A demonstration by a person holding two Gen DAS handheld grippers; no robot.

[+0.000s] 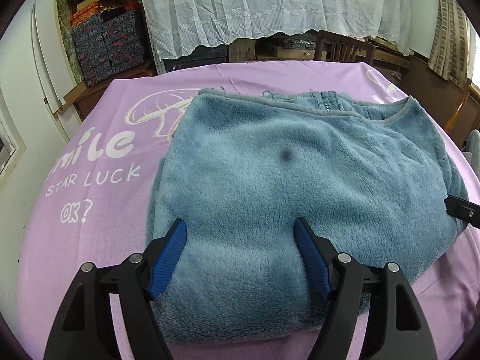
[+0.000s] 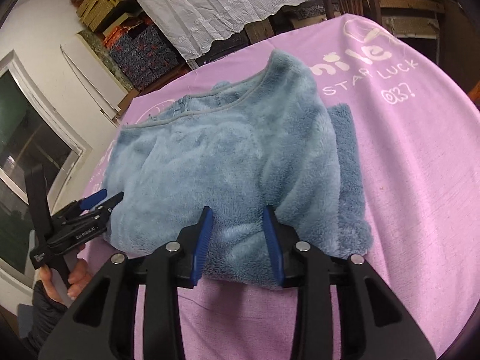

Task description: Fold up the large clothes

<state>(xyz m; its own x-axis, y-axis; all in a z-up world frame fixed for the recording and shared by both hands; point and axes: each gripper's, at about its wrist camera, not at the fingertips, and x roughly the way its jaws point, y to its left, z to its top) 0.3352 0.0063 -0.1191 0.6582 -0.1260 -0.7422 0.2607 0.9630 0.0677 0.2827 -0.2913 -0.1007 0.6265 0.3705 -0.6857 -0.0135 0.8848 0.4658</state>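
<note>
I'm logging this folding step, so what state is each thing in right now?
Blue fleece garment: folded into a thick bundle, lying on the cloth.
Zipper: at the far neckline edge, looks zipped.
Purple tablecloth: spread flat under the garment.
Left gripper: jaws apart, straddling the near fold.
Right gripper: jaws narrower, fleece between them, pads not clearly pressing.

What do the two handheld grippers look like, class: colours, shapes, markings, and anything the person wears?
Both the left gripper and right gripper have black angular frames, silver pivot pins and ribbed blue fingers. The left one's body bears small white lettering. The hand holding it emerges from a dark quilted sleeve.
</note>
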